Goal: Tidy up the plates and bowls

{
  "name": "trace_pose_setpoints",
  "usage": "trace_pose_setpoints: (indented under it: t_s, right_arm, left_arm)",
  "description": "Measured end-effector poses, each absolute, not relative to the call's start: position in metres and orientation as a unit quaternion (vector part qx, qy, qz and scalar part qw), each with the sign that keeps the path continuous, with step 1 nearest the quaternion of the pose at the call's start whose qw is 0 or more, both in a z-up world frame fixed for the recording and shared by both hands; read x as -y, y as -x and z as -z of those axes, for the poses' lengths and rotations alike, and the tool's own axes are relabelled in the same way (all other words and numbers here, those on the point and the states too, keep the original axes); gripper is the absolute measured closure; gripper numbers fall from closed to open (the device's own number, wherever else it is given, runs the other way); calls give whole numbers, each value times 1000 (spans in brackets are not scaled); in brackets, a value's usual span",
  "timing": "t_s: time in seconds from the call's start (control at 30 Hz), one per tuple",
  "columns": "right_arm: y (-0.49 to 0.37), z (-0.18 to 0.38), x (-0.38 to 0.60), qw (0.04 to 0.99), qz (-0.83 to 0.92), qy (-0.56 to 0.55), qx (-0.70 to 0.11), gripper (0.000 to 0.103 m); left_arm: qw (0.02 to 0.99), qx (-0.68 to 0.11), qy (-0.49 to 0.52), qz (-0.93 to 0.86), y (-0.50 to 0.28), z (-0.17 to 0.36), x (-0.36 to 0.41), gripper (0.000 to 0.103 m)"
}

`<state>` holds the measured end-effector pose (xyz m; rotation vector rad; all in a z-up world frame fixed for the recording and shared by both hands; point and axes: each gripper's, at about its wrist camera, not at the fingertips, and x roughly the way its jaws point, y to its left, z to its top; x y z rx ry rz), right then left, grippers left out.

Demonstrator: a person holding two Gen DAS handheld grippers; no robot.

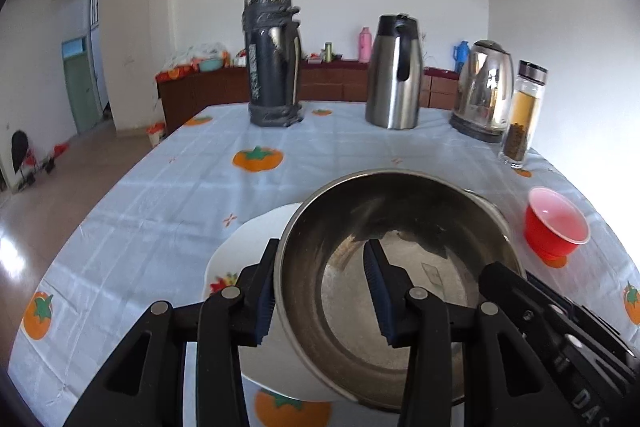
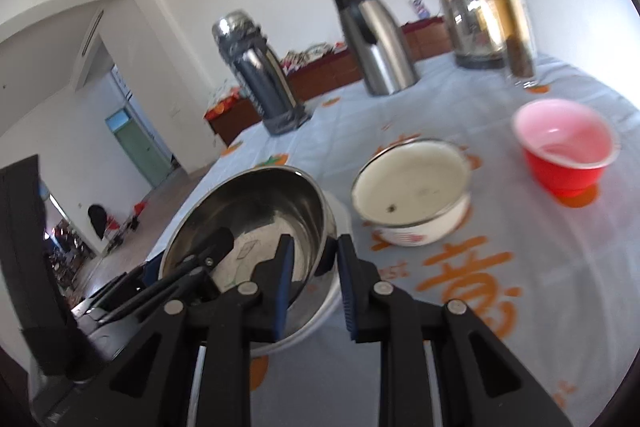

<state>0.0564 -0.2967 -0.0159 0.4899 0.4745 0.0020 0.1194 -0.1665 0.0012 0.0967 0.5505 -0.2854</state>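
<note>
Because its rim is straddled on two sides, the steel bowl (image 1: 396, 267) is held tilted above the white plate (image 1: 248, 247): left gripper (image 1: 320, 291) and right gripper (image 2: 314, 287) each narrowed on its wall, one finger inside, one outside.

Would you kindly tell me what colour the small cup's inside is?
Pink inside the red small cup; the right wrist view shows it best.
</note>
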Motion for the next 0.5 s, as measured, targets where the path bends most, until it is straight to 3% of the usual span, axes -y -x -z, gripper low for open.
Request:
trace_pose_setpoints:
  t_s: [0.5]
  right_arm:
    - [0,54,367,900,72,-327,-280,79]
  left_arm:
    - [924,-312,-71,211,-84,24,240,59]
